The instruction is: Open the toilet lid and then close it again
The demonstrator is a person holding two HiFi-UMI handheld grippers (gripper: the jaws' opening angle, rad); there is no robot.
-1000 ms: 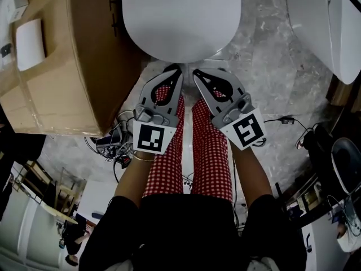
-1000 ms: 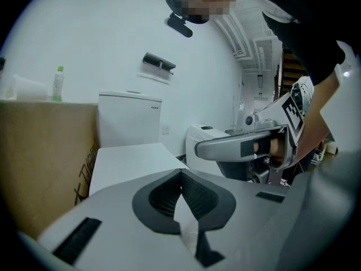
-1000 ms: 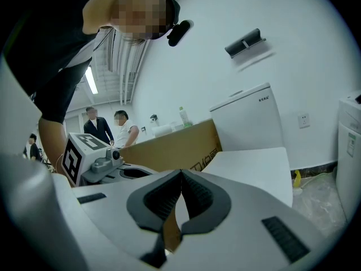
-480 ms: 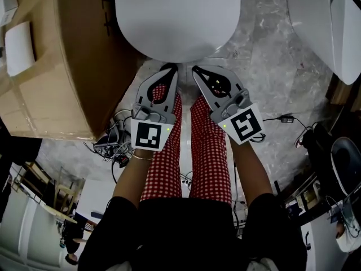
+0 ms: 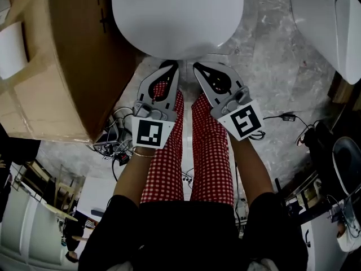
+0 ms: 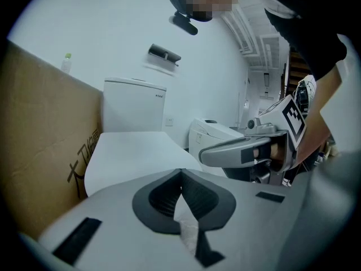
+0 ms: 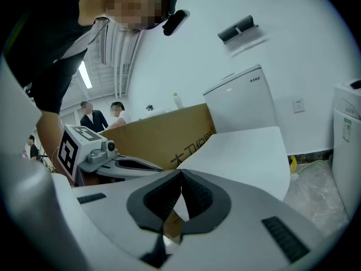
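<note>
Marble floor below: left tool and right tool, jaws together and empty, equally near; toilet lid lies flat dead ahead.

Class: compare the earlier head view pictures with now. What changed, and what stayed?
The left gripper and the right gripper edged slightly forward, toward the front rim of the toilet lid. Nothing was gripped or let go. The lid stays down, both pairs of jaws stay shut and empty, and the cardboard box stays beside it.
</note>
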